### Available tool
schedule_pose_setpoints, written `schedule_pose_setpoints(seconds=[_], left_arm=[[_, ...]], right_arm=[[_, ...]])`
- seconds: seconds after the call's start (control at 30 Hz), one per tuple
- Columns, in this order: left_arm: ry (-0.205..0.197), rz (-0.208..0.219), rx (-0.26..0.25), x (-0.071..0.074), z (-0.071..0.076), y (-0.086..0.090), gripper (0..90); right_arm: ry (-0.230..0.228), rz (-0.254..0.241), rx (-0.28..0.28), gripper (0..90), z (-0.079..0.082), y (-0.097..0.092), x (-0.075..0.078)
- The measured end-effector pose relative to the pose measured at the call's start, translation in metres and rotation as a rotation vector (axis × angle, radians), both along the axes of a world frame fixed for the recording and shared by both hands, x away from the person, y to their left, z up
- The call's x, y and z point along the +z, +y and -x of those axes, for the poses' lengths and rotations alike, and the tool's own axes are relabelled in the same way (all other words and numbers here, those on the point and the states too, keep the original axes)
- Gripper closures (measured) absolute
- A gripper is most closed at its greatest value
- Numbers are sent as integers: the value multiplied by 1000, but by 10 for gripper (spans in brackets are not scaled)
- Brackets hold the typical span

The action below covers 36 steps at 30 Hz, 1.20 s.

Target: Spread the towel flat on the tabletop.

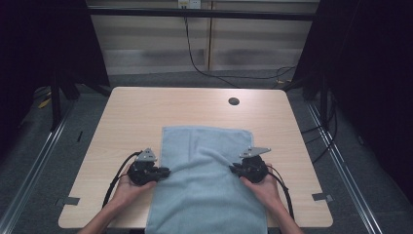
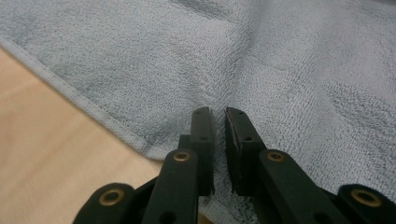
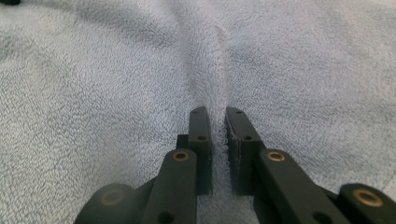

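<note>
a pale blue terry towel (image 1: 204,180) with a looped, nubby pile is spread over the near middle of a light wood-grain table (image 1: 136,112), its near end draped past the table's front edge. a stitched hem is seen along its side in the left gripper view, with bare tabletop beside it. soft ridges are raised in the cloth between the two tools. the left gripper (image 1: 164,171), black and angular with brass-coloured rivets, is held at the towel's left edge; its jaws are drawn nearly together, a thin slit left between them, and whether cloth is pinched there cannot be told. the right gripper (image 1: 234,168) is held at the towel's right side, its jaws closed on a raised fold of towel that runs up between them. a round dark grommet (image 1: 234,101) is set in the table's far part.
</note>
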<state>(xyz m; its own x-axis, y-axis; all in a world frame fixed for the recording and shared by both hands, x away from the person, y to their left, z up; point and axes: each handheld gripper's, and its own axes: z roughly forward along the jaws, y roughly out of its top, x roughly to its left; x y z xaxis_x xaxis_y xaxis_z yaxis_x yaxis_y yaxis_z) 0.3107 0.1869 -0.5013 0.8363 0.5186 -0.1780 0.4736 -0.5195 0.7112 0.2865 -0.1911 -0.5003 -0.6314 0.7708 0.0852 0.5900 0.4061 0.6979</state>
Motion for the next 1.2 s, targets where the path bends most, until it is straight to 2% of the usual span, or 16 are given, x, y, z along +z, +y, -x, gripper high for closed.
schedule_pose_setpoints(seconds=[0.17, 0.4, 0.47, 0.6, 0.7, 0.73, 0.8, 0.87, 0.93, 1.03, 1.07, 1.13, 1.2], left_arm=[[34, 22, -23, 0, 20, 7, 824], [37, -8, -62, 3, 42, 6, 824], [43, 7, -66, 3, 48, 9, 824], [45, 28, -73, 1, 51, 15, 823], [49, 33, -83, 1, 48, 15, 827], [49, 33, -81, 0, 47, 14, 828], [50, 36, -85, 0, 46, 14, 827], [56, 40, -82, 0, 45, 14, 827], [56, 40, -83, 0, 45, 14, 824], [57, 40, -81, 0, 46, 14, 812], [51, 39, -82, 0, 46, 14, 811], [44, 36, -81, 0, 47, 13, 809], [50, 40, -82, 0, 47, 13, 809]], right_arm=[[22, -4, 37, 820, 25, 2, 2], [32, -14, 64, 806, 53, 0, 3], [35, -14, 88, 804, 61, 1, 4], [43, -6, 108, 691, 67, 5, 6], [23, -91, 65, 561, 57, -6, 14], [13, -118, 47, 555, 52, -11, 17], [-27, -107, 2, 514, 40, -20, 23], [-35, -111, -51, 475, 24, -29, 25], [-57, -84, -83, 456, 7, -36, 23], [-87, -69, -140, 425, -13, -42, 19], [-79, -82, -154, 412, -19, -43, 18], [-80, -58, -175, 406, -30, -46, 15], [-82, -67, -198, 403, -38, -50, 12]])
